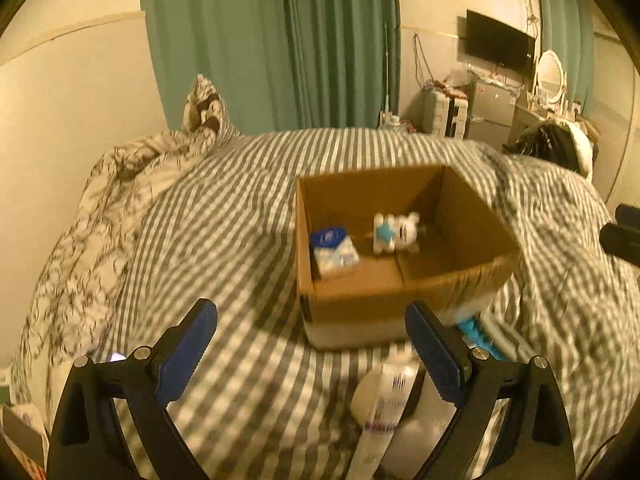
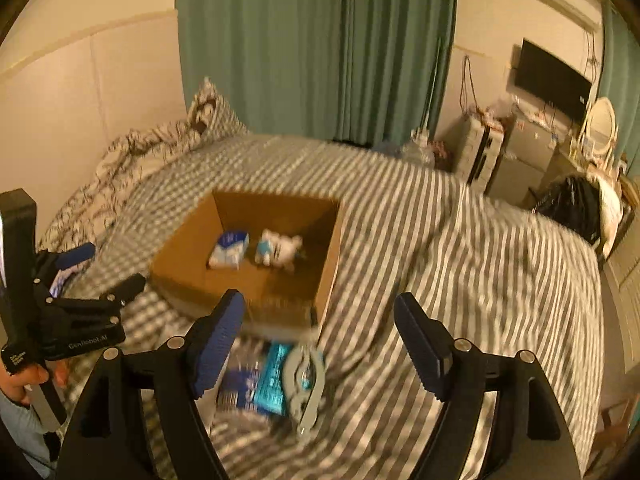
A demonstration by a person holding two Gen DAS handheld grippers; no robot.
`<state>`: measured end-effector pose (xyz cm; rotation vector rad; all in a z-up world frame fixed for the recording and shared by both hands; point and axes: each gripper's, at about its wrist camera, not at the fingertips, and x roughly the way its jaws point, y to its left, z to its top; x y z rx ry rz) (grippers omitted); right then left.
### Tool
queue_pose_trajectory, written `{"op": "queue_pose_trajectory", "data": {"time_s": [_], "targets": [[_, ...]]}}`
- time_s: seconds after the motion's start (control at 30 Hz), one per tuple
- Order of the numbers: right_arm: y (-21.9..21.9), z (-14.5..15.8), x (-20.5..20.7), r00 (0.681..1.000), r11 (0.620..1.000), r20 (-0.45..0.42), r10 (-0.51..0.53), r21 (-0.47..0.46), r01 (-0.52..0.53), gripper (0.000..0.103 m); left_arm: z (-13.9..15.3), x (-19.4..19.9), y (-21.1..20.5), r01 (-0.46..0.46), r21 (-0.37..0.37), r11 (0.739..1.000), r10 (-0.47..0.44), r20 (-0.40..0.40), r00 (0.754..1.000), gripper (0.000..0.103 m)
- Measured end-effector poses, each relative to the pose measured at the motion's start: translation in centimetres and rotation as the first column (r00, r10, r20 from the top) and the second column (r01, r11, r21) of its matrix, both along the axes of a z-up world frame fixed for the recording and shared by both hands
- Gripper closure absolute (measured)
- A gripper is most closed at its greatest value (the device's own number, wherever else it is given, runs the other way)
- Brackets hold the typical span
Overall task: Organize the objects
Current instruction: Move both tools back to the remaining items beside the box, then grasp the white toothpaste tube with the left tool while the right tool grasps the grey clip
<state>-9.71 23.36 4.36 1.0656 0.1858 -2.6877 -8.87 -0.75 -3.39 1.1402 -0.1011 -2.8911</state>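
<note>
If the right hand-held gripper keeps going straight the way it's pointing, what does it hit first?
Probably the near wall of the cardboard box, which sits between the open fingers of the right hand-held gripper. Motion blur leaves depth unclear, and the blue packet lies lower.

Both wrist views look down bed point(image 1: 240, 208) toward shared cardboard box point(image 2: 192, 256).

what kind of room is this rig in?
Most likely a lived-in bedroom: a bed with a grey-and-white striped duvet, long green curtains, and a black wall-mounted TV over a cluttered dresser with an oval mirror.
</note>
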Motion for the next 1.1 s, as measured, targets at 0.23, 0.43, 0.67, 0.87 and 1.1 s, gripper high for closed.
{"op": "queue_pose_trajectory", "data": {"time_s": [0.23, 0.43, 0.67, 0.87, 1.1], "targets": [[-0.7, -5.8, 1.6, 0.994, 1.000, 0.105, -0.012, 0.018, 0.010, 0.026, -3.5, 2.3, 1.1, 0.027, -0.020, 0.999, -0.027, 0.030, 0.999, 0.006], [-0.9, -9.1, 1.4, 0.985, 0.999, 0.170, -0.034, -0.002, 0.035, 0.026, -5.9, 3.0, 1.5, 0.052, -0.003, 0.999, -0.052, 0.086, 0.995, 0.010], [-0.8, -12.0, -0.3, 0.969, 0.998, 0.238, -0.064, -0.011, 0.069, 0.026, -8.3, 2.9, 2.6, 0.087, -0.007, 0.996, -0.085, 0.151, 0.985, 0.033], [-1.0, -14.9, -1.7, 0.951, 0.997, 0.301, -0.072, -0.008, 0.078, 0.026, -9.2, 2.7, 2.6, 0.100, 0.013, 0.995, -0.101, 0.197, 0.975, 0.079], [-0.2, -16.3, -2.0, 0.931, 0.996, 0.362, -0.051, -0.050, 0.074, 0.047, -8.3, 3.4, 2.5, 0.107, 0.042, 0.993, -0.113, 0.176, 0.978, 0.080]]}}
